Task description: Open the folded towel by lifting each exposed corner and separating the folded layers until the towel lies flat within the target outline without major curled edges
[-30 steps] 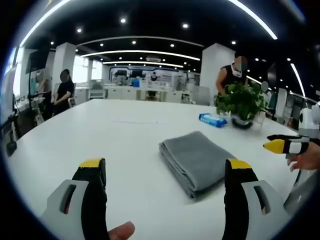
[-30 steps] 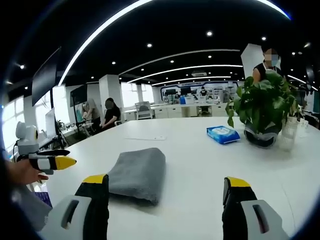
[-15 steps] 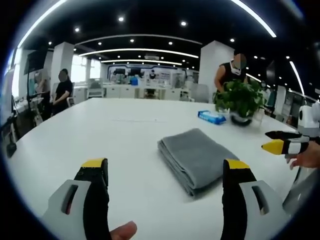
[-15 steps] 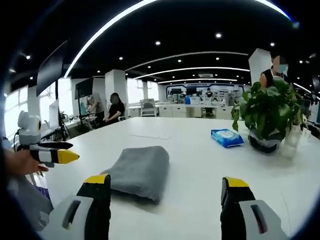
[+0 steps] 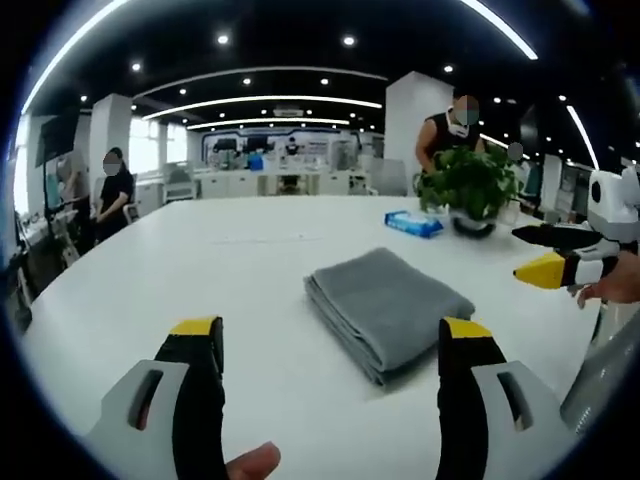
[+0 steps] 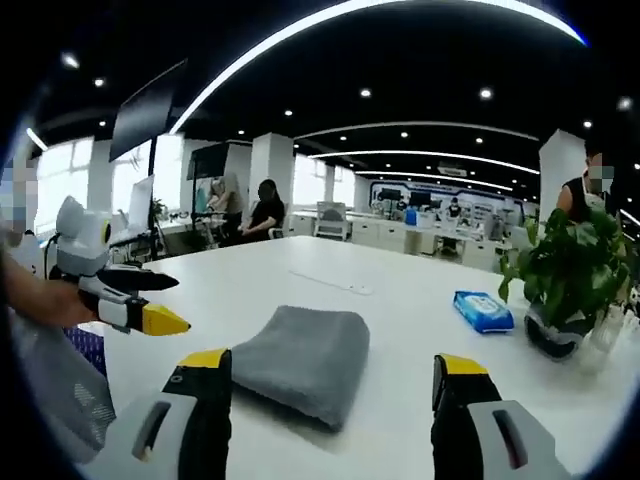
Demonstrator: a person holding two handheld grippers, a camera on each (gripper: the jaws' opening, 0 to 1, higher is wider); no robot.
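Note:
A grey folded towel (image 5: pixel 385 305) lies on the white table (image 5: pixel 210 270), its stacked layers showing along the near edge. My left gripper (image 5: pixel 325 345) is open, short of the towel, with nothing between its jaws. In the left gripper view the right gripper (image 5: pixel 548 252) comes in from the right, above the table's edge. In the right gripper view the same towel (image 6: pixel 303 358) lies just ahead of my right gripper (image 6: pixel 335 380), which is open and empty. The left gripper (image 6: pixel 150 300) enters from the left there, held by a hand.
A potted plant (image 5: pixel 465 190) and a blue packet of wipes (image 5: pixel 413 223) stand beyond the towel; both also appear as the plant (image 6: pixel 560 290) and the packet (image 6: pixel 483 310). People stand and sit at the far side of the room. A faint outline (image 5: pixel 270 240) marks the table further back.
Both cameras have shifted: the towel sits a little more to the left in the left gripper view and closer in the right one. The towel itself has not moved.

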